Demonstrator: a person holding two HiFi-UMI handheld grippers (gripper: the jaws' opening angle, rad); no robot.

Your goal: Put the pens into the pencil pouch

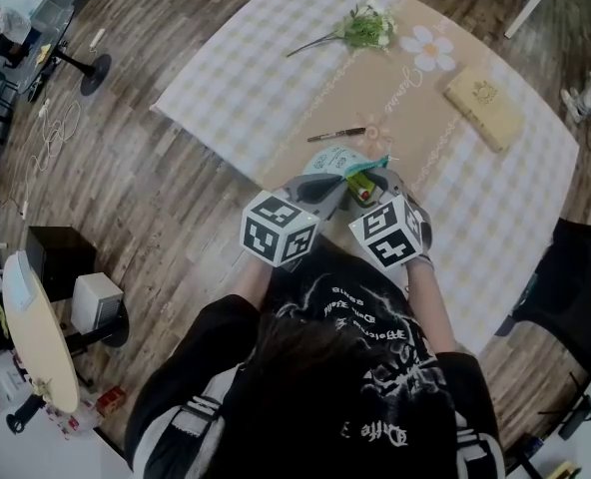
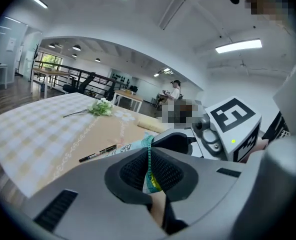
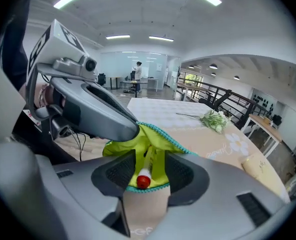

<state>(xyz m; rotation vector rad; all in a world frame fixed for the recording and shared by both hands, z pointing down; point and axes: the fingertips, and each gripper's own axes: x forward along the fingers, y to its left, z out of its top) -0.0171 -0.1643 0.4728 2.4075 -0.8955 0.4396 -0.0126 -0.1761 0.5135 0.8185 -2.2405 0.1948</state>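
The pencil pouch [image 1: 332, 158] sits at the near edge of the table [image 1: 246, 78], right in front of the person, with both grippers on its near end. The left gripper [image 2: 149, 166] has its jaws clenched on the pouch's teal zipper edge, the toothed strip pinched between the two dark pads. In the right gripper view that same rim is drawn to one side, so the mouth gapes and shows a yellow-green lining.

The right gripper [image 3: 149, 173] has its jaws standing apart at that mouth. A red-capped pen [image 3: 147, 165] lies between them (cap end nearest the camera, barrel running into the lining), with a gap to the pad on either side, so it is not being squeezed.

A black pen [image 1: 336, 134] lies loose on the beige middle strip of the checked cloth [image 1: 226, 93], just beyond the pouch and apart from it. Further back a flower sprig [image 1: 363, 28] lies on the cloth, and a flat yellowish box [image 1: 485, 108] rests towards the table's right side, well apart from the pouch.
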